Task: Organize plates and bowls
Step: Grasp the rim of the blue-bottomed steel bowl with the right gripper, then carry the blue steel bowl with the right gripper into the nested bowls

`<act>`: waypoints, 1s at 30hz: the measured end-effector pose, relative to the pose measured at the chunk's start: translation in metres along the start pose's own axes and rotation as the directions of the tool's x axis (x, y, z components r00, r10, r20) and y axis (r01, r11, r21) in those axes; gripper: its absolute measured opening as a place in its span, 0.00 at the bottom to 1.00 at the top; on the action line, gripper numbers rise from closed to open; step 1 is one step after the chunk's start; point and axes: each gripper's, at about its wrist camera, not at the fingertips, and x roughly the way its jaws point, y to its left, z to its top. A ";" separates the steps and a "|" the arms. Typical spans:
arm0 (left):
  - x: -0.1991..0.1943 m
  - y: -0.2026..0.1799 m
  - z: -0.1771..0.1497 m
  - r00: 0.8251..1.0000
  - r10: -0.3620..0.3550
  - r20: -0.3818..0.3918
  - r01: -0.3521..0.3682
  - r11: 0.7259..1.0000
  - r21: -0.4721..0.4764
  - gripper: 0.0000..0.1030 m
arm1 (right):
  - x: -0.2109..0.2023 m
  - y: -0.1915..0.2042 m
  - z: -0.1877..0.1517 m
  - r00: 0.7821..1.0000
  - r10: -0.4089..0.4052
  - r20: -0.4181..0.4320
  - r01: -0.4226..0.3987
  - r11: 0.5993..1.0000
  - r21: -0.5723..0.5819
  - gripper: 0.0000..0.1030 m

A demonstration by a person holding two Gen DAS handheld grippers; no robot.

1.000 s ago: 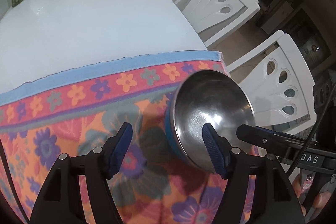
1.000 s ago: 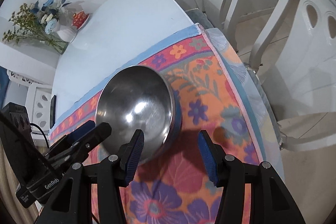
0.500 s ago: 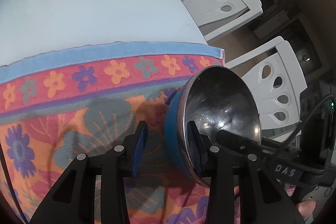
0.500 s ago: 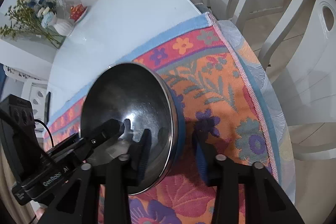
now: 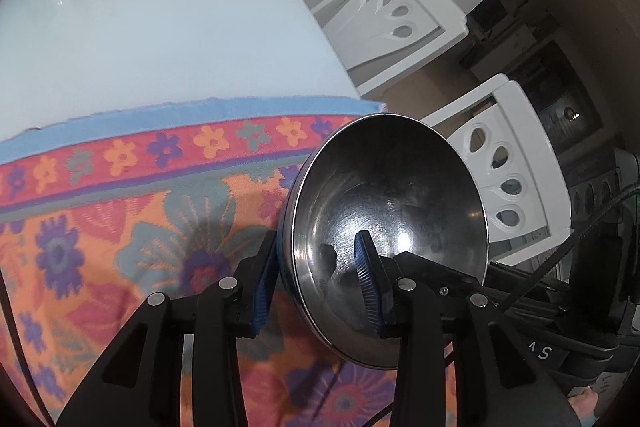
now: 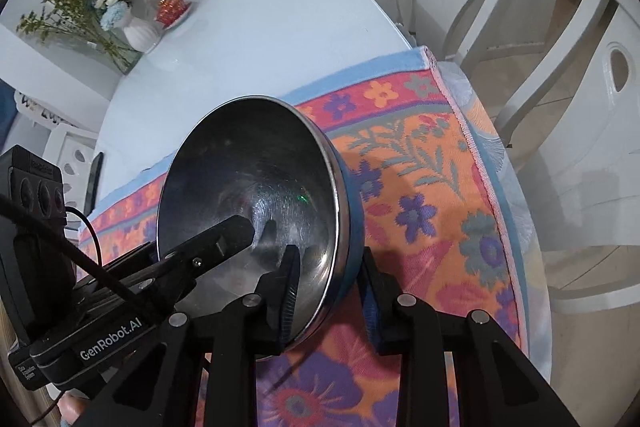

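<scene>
Now the step in hand looks like a two-handed pick-up of the bowl (image 5: 384, 227), which is tipped up on edge over the flowered cloth (image 5: 120, 219) at the near end of the counter (image 5: 160, 39). The left gripper (image 5: 316, 281) has just been closing and is clamped on the bowl's wall, one pad inside, one outside; the right gripper (image 6: 330, 291) has closed likewise on the opposite side of the rim. Next, I judge, both hands must rise together and level the bowl, keeping even pressure so it does not pivot. The bowl is round and deep, polished steel inside with a blue outer shell, slick and reflective; the cloth is woven and matte; the counter beyond is glossy white.
</scene>
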 end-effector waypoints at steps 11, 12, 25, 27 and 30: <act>-0.094 -0.022 -0.034 0.993 0.015 0.118 -0.017 1.000 0.019 0.32 | -0.072 0.050 -0.039 0.996 0.043 0.083 -0.039 0.998 -0.045 0.28; -0.102 -0.024 -0.039 0.992 0.023 0.128 -0.026 0.999 0.024 0.32 | -0.078 0.055 -0.046 0.995 0.050 0.089 -0.046 0.998 -0.048 0.28; -0.185 -0.035 -0.134 0.981 0.075 0.177 -0.077 0.997 0.008 0.32 | -0.133 0.096 -0.147 0.989 0.105 0.103 -0.094 0.990 -0.108 0.28; -0.191 -0.037 -0.149 0.981 0.073 0.179 -0.076 0.997 0.007 0.32 | -0.141 0.098 -0.164 0.989 0.105 0.101 -0.094 0.990 -0.109 0.28; -0.197 -0.041 -0.169 0.982 0.070 0.176 -0.072 0.997 0.003 0.32 | -0.149 0.100 -0.186 0.991 0.101 0.092 -0.091 0.990 -0.107 0.28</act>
